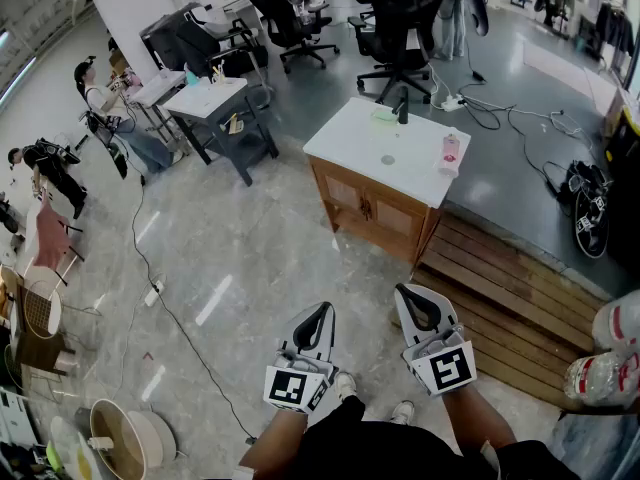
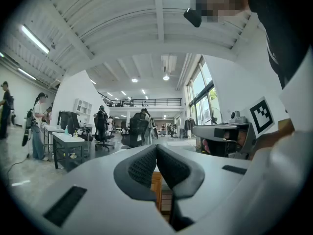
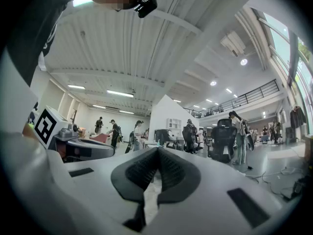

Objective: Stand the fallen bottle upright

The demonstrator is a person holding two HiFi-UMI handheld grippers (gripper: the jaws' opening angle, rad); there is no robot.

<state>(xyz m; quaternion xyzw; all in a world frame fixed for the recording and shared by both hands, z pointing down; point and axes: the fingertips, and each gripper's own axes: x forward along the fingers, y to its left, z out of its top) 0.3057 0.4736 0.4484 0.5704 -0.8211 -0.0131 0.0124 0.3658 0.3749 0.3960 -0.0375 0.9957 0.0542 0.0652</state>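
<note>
Claws both idle: left gripper and right gripper sit low, close to our body, side by side, each with jaws together on nothing. Both gripper views show the tips meeting with only background beyond. Pink bottle lies on its side on the white cabinet top, well ahead of both claws and nearer the right one's line. We read this as pre-approach: jaws closed simply for carrying. Right claw looks the natural pick and must open before reaching in
</note>
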